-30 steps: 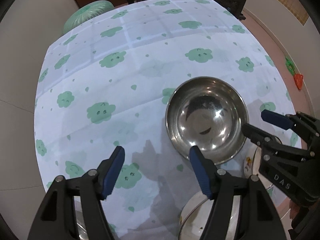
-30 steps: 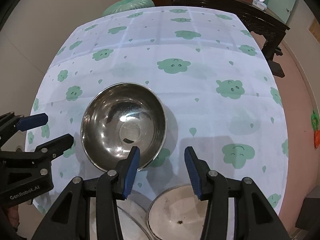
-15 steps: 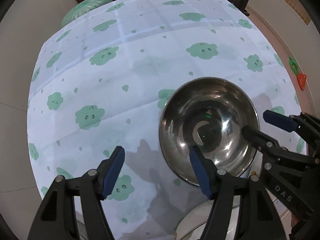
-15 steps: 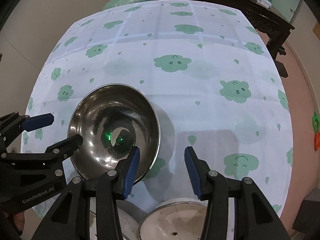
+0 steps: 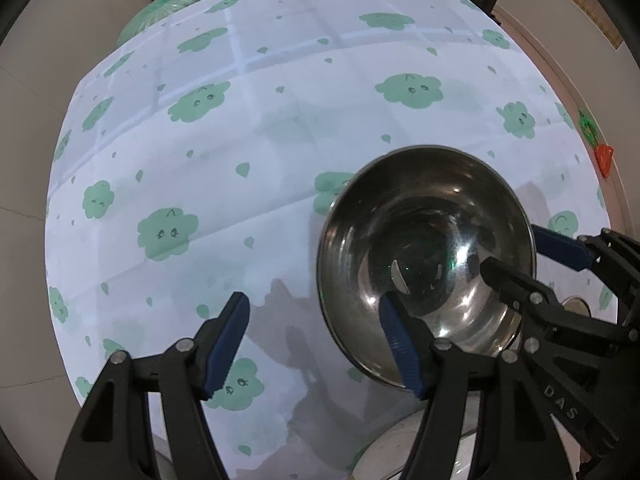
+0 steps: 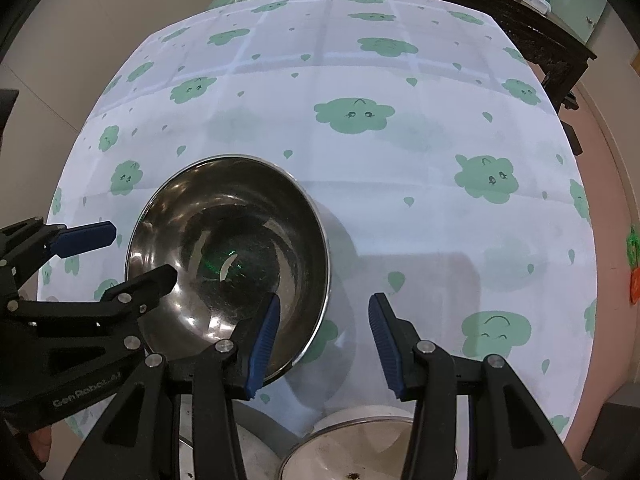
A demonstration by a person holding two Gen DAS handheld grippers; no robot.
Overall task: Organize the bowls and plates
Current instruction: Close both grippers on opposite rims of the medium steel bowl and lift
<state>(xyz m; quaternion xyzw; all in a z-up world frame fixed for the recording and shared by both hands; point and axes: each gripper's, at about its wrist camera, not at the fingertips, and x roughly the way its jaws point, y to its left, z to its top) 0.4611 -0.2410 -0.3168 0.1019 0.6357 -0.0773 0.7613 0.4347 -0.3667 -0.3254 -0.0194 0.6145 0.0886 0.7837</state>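
Cloud-print cloth [image 5: 280,128] covers the desk, with dark furniture at its far edge. One steel bowl [image 5: 424,248] stands on the cloth, upright and empty.

Change since the earlier frames: both hand-held grippers have come lower and closer to the bowl, which fills more of each view. The left hand-held gripper's [image 5: 316,340] jaws have just been closing slightly and the right hand-held gripper's [image 6: 322,344] likewise, yet both stand apart with nothing pressed between the pads.

Positions relative to the grippers:
- Left hand-held gripper: its right finger [image 5: 400,348] overlaps the bowl's near rim; the left finger is over bare cloth. Whether the finger is inside the rim or merely above it cannot be told.
- Right hand-held gripper: its left finger [image 6: 264,340] overlaps the bowl's near-right rim; the other finger is outside, over cloth.
- Pale dishes [image 6: 360,440] lie below both grippers, at the near desk edge (partly hidden).

Judgement: the bowl is being approached for a rim grasp from two sides. Gripping has not begun, and organizing remains at an early stage.
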